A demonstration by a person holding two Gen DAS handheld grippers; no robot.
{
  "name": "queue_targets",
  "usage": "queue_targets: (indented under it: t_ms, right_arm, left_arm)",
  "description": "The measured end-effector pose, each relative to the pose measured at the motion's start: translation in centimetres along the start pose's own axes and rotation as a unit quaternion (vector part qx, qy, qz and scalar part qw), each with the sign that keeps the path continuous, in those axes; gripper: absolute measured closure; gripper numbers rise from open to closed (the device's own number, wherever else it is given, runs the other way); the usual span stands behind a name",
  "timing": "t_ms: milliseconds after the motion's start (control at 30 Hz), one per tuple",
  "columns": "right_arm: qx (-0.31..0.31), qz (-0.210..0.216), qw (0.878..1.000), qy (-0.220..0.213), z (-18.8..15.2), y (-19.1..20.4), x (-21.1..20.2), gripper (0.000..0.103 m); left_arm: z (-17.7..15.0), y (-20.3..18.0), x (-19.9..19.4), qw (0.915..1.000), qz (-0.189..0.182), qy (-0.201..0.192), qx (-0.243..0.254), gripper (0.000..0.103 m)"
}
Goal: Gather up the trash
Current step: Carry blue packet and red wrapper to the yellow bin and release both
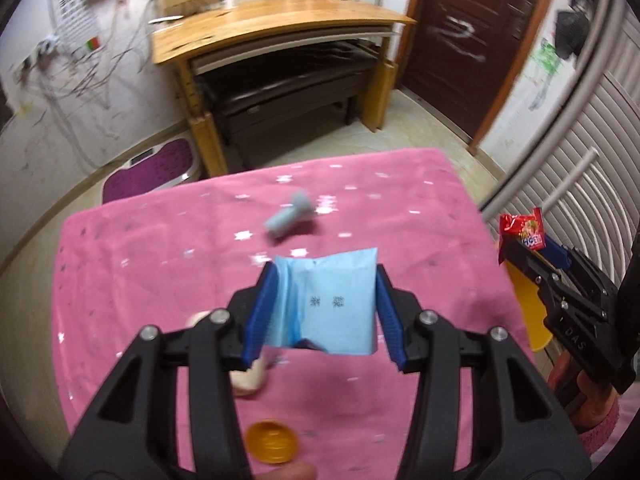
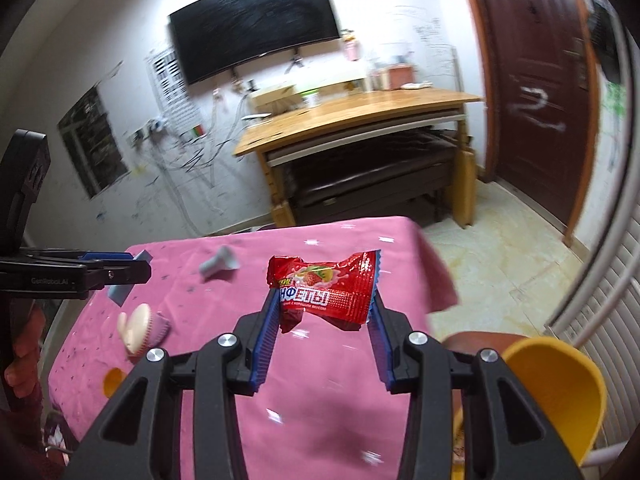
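blue packet [image 1: 332,304]: pinched between the blue pads of the left gripper [image 1: 326,312], carried above the pink-covered table [image 1: 160,264]; its flat face is toward the camera, its width spans the gap between the jaws.
red candy wrapper [image 2: 326,290]: clamped across the right gripper [image 2: 324,312], long axis running from pad to pad, twisted ends sticking out past both.
yellow bin [image 2: 560,396]: low and to the right, off the table's right edge, just beside the right gripper; probably the drop point.
nearer arm: right, by judgement; the left gripper must cross over the table's right side to reach it.
open room: bare floor beyond the table's far right corner; white slatted panel [image 2: 612,304] close behind the bin.
still on the cloth: grey bolt-shaped piece [image 1: 286,218], cupcake liner [image 2: 142,328], orange cap [image 1: 272,442].
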State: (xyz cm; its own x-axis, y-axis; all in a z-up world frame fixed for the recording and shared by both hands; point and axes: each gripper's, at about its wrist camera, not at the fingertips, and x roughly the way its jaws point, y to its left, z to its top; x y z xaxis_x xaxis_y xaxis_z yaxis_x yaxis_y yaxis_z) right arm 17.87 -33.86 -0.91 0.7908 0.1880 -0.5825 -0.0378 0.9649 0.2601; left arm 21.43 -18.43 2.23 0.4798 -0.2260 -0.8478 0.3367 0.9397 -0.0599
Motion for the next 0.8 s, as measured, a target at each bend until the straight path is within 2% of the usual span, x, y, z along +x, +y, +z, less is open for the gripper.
queue_targets:
  t_ms: [133, 267, 433, 800]
  right_arm:
    - [0.029, -0.03, 0.999, -0.007, -1.2, -4.0, -2.0, 0.067]
    - [0.058, -0.057, 0.997, -0.012, -2.8, -8.1, -3.9, 0.066]
    - [0.091, -0.082, 0.992, -0.011, -5.1, -12.4, -5.5, 0.066]
    - [0.151, -0.112, 0.982, -0.011, -8.9, -19.5, -7.1, 0.066]
  left_arm:
    - [0.6, -5.0, 0.6, 0.999, -0.024, 0.002, 0.038, 0.057]
    - [0.5, -10.8, 1.5, 0.9952, -0.049, 0.006, 0.085, 0.057]
    - [0.1, -16.2, 3.3, 0.9896, -0.069, 0.025, 0.124, 0.057]
    - [-1.3, -24.2, 6.2, 0.9788, -0.092, 0.059, 0.173, 0.057]
